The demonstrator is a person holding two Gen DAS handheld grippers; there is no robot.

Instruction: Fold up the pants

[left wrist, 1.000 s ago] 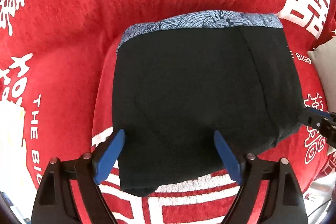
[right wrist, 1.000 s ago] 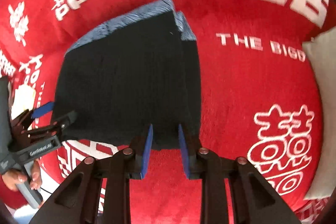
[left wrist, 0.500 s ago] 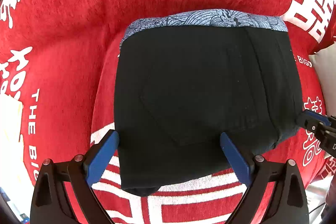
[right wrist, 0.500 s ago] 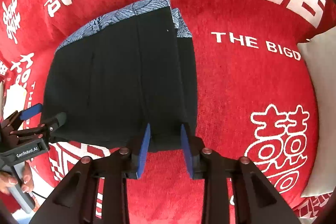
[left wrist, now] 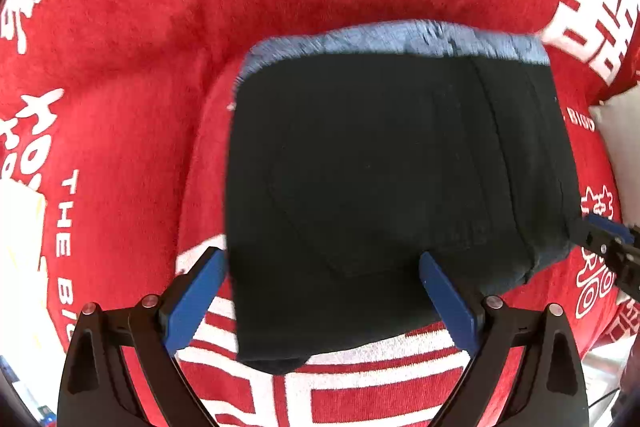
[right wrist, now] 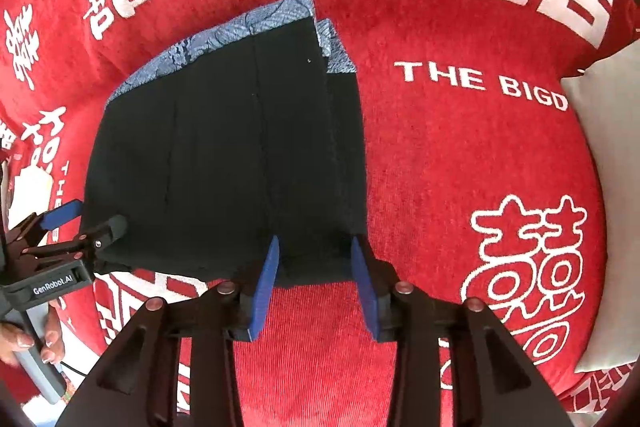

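**Operator:** My left fingers (left wrist: 440, 291) are spread wide and released, one blue pad at each side of the near left stretch of the pants (left wrist: 380, 187), gripping nothing. On the right gripper (right wrist: 316, 263) the jaws are opening; the near right edge of the cloth lies between the pads, and I judge it let go rather than pinched.

**Partner:** Where do the pants lie?

**Operator:** Folded into a compact black block on the red blanket (left wrist: 120, 47), filling the middle of the left wrist view. The blue patterned waistband (left wrist: 392, 39) runs along the top edge of the block, at the far side from both grippers. In the right wrist view the block sits centre-left, with the left gripper (right wrist: 82, 223) at the lower left.

**Partner:** And for the next move?

**Operator:** The block lies straight ahead of both pairs of fingers, its long axis running left to right across the frame. Both hands are at the near edge, so neither is clearly nearer. I'd say the fold looks nearly done.
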